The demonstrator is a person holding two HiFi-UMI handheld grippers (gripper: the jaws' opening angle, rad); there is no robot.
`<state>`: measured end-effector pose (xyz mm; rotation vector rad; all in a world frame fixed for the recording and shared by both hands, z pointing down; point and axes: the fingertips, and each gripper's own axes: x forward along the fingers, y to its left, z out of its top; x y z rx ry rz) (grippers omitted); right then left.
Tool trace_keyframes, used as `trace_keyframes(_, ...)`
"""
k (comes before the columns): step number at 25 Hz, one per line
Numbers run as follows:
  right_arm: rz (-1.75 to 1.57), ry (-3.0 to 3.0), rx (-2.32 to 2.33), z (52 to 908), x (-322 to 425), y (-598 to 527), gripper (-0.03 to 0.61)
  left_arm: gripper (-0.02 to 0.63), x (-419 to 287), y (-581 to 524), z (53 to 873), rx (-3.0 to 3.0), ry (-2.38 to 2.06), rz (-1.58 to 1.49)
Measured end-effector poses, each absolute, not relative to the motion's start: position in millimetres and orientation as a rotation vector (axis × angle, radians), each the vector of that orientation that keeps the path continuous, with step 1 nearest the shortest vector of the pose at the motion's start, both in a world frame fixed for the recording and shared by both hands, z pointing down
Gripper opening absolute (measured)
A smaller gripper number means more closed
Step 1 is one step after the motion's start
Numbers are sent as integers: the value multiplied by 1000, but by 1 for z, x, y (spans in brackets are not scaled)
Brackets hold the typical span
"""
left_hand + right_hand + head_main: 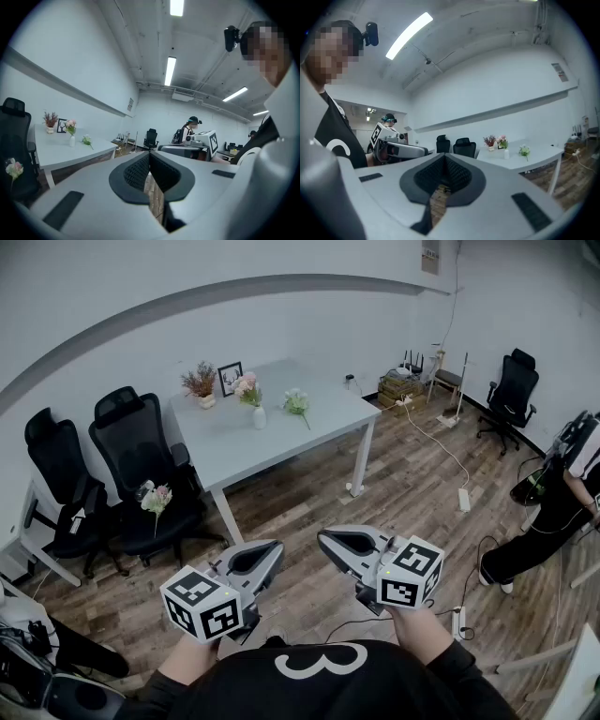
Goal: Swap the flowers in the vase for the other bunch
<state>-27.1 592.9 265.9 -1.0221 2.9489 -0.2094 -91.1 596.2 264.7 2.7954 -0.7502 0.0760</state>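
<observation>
A small white vase (259,416) with pink flowers (247,386) stands on the grey table (281,442), far ahead of me. A white-and-green bunch (298,403) lies on the table just right of it. In the left gripper view the vase (71,140) and the lying bunch (86,140) are small at the left. In the right gripper view the vase (505,153) and the bunch (524,151) are small at the right. My left gripper (279,547) and right gripper (322,539) are held close to my body above the floor, both shut and empty.
A third bunch of flowers (156,498) lies on a black office chair (141,460) left of the table. A pot of dried flowers (201,383) and a picture frame (230,378) stand at the table's back. A person (553,512) stands at the right; cables and a power strip (463,500) cross the floor.
</observation>
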Motion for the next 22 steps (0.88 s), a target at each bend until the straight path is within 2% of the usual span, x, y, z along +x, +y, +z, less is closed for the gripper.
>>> trace_keyframes(12,-252,2912,-1048,276,-6,590,8,12,-68,592,277,2786,-726,133)
trace_keyframes(22,-361,2811,-1100,291,28,544,9,12,-32,542,291,2778,-628,149)
